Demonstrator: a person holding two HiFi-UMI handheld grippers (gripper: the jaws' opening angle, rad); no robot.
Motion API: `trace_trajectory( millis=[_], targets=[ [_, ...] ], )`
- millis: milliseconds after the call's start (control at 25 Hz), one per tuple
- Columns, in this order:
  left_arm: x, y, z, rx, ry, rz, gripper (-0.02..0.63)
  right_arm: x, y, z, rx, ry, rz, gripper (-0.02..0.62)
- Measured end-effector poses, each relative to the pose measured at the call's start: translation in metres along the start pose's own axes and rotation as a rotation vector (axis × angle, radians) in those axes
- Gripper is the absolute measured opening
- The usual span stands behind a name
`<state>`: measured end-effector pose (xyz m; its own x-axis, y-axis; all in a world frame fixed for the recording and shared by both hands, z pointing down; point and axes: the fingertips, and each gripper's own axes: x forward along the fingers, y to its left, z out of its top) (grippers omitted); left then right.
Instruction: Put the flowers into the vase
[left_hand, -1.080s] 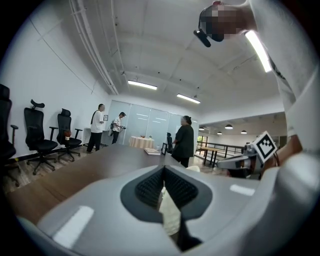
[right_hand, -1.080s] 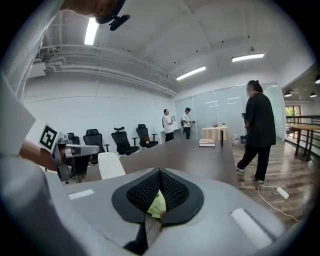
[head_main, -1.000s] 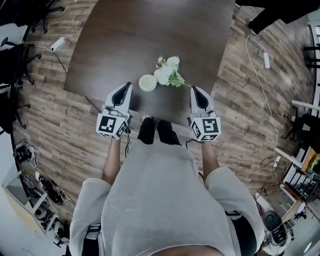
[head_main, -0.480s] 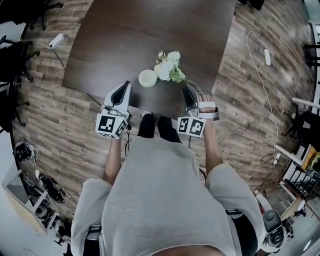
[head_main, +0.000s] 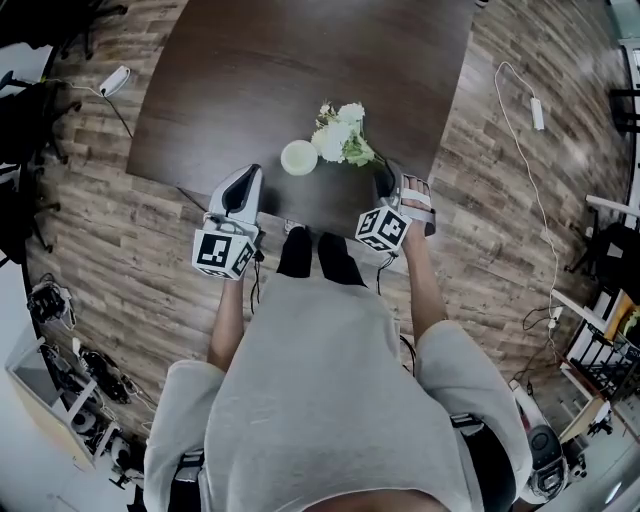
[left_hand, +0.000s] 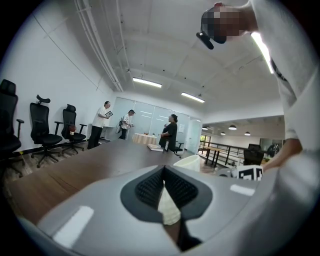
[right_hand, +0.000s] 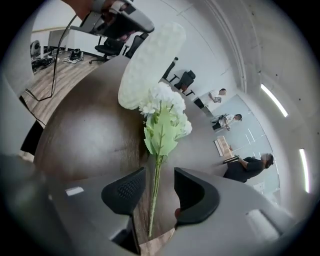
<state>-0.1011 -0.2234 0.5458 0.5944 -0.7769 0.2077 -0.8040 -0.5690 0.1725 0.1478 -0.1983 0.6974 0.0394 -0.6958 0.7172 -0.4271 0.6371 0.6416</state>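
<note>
Straddling the flower stem (right_hand: 156, 164) with right gripper (right_hand: 160, 170) jaws just opened, nothing pinched yet; next: close, lift to vase (right_hand: 150, 65).

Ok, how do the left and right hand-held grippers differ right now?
The left hand-held gripper is shut and empty; the right hand-held gripper is open, its jaws having just been opening, with the flower stem between them, unpressed. The left points about level; the right tilts down toward the table. Both sit at the table's near edge.
</note>
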Motion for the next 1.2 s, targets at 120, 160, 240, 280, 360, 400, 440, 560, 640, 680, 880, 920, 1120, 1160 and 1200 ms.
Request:
trace_trajectory(
  millis=[120,160,240,280,360,400,440,560,640,680,880,920,1120,1160,1200],
  targets=[
    [0.000,0.002,0.000,-0.002,0.002,0.004,0.011,0.014,0.001,-0.003,-0.015,0.034,0.017,0.178],
    [-0.001,0.004,0.000,-0.003,0.004,0.007,0.011,0.019,0.001,-0.003,-0.021,0.040,0.023,0.176],
    [-0.002,0.007,0.000,-0.002,0.008,0.014,0.011,0.026,0.000,-0.002,-0.025,0.043,0.032,0.167],
    [-0.003,0.008,-0.001,-0.002,0.009,0.018,0.011,0.029,0.000,-0.001,-0.023,0.044,0.034,0.158],
    [-0.004,0.010,-0.001,-0.003,0.011,0.024,0.011,0.035,0.000,-0.002,-0.017,0.053,0.036,0.122],
    [-0.005,0.010,-0.001,-0.003,0.012,0.026,0.011,0.037,0.000,-0.003,-0.018,0.063,0.034,0.114],
    [-0.005,0.011,-0.001,-0.004,0.011,0.028,0.011,0.039,-0.001,-0.005,-0.021,0.073,0.024,0.094],
    [-0.004,0.014,0.000,-0.005,0.009,0.032,0.011,0.041,-0.009,-0.006,-0.023,0.088,-0.033,0.018],
    [-0.003,0.015,0.000,-0.004,0.011,0.032,0.011,0.041,-0.012,-0.005,-0.014,0.091,-0.047,0.012],
    [-0.004,0.016,0.000,-0.005,0.012,0.031,0.011,0.040,-0.013,-0.004,-0.009,0.088,-0.052,0.011],
    [-0.005,0.013,0.000,-0.001,0.010,0.022,0.011,0.034,-0.022,0.001,0.072,0.053,-0.080,0.009],
    [-0.005,0.013,0.001,-0.001,0.009,0.021,0.011,0.032,-0.026,0.002,0.098,0.043,-0.086,0.009],
    [-0.002,0.015,0.002,0.001,0.006,0.016,0.011,0.024,-0.046,0.017,0.231,-0.025,-0.105,0.009],
    [-0.002,0.015,0.002,0.002,0.007,0.015,0.011,0.021,-0.052,0.021,0.275,-0.048,-0.110,0.009],
    [-0.002,0.015,0.002,0.003,0.006,0.015,0.011,0.018,-0.059,0.025,0.332,-0.077,-0.113,0.009]
  ],
)
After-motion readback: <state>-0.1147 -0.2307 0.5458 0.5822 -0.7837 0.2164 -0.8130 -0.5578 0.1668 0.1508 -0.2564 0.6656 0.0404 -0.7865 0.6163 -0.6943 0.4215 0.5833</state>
